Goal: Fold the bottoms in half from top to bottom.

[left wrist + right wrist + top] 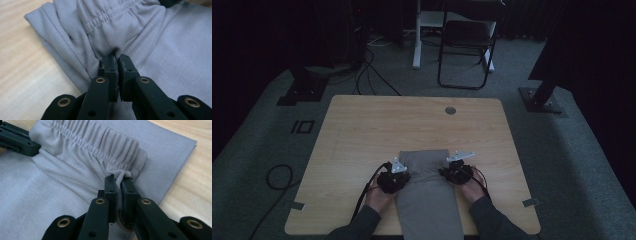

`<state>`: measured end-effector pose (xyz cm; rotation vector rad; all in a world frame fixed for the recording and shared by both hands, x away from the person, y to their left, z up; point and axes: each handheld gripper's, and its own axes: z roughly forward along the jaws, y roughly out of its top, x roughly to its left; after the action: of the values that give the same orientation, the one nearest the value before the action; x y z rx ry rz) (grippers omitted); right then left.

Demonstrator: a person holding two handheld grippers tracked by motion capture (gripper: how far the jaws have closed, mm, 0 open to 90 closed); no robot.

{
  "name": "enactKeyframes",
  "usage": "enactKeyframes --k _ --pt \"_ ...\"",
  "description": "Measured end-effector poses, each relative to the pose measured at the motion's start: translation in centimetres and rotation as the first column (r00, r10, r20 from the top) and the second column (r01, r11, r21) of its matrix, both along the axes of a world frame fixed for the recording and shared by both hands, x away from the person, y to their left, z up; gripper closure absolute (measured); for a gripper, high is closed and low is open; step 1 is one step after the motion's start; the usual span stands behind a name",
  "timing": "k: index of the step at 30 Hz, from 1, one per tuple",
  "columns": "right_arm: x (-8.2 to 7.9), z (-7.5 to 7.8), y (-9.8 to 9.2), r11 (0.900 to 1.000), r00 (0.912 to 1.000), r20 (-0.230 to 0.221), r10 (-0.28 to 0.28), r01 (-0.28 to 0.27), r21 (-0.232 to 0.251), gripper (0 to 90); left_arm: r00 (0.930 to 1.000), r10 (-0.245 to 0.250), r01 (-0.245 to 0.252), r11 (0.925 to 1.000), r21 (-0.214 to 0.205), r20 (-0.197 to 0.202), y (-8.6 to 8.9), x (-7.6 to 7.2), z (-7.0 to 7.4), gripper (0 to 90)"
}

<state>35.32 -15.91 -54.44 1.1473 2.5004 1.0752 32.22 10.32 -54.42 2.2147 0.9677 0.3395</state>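
The grey trousers lie flat on the near middle of the wooden table, folded into a long strip with the lower end running off the near edge toward us. We have the left gripper clamped on a pinch of fabric just under the elastic waistband, at the garment's left side, and the right gripper clamped on a gathered bit of the waistband itself at the right side. Both pairs of jaws stand almost together with cloth bunched between them.

So far, as we judge it, the lengthwise fold is done and both grips are taken. The waistband end sits folded over the cloth beneath it, so we seem to be partway through a crosswise fold. What is left looks like setting this end down squarely, letting go, and folding up the length hanging off the table.
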Motion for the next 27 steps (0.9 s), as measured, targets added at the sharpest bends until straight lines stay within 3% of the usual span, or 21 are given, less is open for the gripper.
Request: enactKeyframes --k 2,5,9,15,19,24,27 --pt "0.6 0.0 0.1 1.0 1.0 0.003 -0.009 0.009 0.002 85.9 0.9998 0.013 -0.013 0.9999 0.003 0.014 -0.1 0.8 -0.1 86.2" --pt "1.6 -0.1 0.2 0.9996 0.9995 0.014 -0.028 0.028 0.002 85.8 0.9989 0.046 -0.046 0.9983 -0.036 0.011 0.0 2.2 -0.3 86.2" --pt "3.1 -0.2 0.0 0.998 0.9981 0.01 -0.06 0.06 0.019 85.8 0.9976 0.064 -0.063 0.9974 -0.036 0.027 -0.3 3.6 -0.4 86.2" --pt "4.7 -0.1 0.3 0.9965 0.996 0.031 -0.084 0.084 -0.005 85.6 0.9959 0.075 -0.074 0.9971 -0.02 0.051 -0.5 5.7 -0.4 86.1" --pt "5.6 0.0 0.8 0.9958 0.9955 0.033 -0.089 0.09 -0.016 85.5 0.9923 0.114 -0.111 0.9924 -0.053 0.05 0.1 7.6 -0.6 86.0" --pt "7.6 0.1 1.6 0.9929 0.9932 0.056 -0.102 0.105 -0.056 85.4 0.9897 0.123 -0.124 0.9923 0.005 0.074 -0.3 9.4 -0.4 86.0" --pt "9.0 0.2 1.8 0.9901 0.9907 0.053 -0.125 0.128 -0.056 85.4 0.9876 0.136 -0.138 0.9903 0.017 0.078 -0.4 10.7 -0.3 86.0"
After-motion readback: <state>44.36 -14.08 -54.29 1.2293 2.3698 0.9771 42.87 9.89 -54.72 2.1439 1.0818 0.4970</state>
